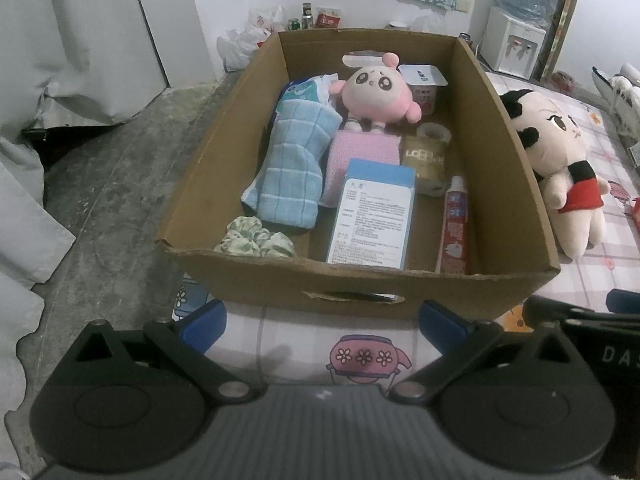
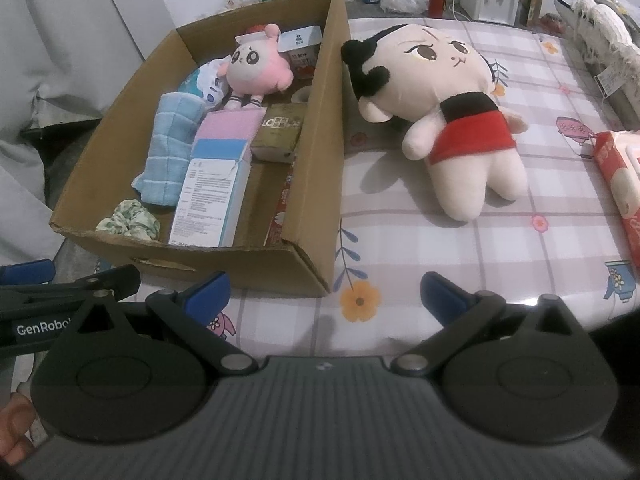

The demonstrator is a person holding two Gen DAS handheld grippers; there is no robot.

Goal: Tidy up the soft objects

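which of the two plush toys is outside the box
The big cream doll in the red top with black hair, lying on the tablecloth beside the cardboard box. The small pink plush sits inside it.

White wall [image 1: 208,12], grey concrete floor [image 1: 120,184], water dispenser [image 1: 514,40].
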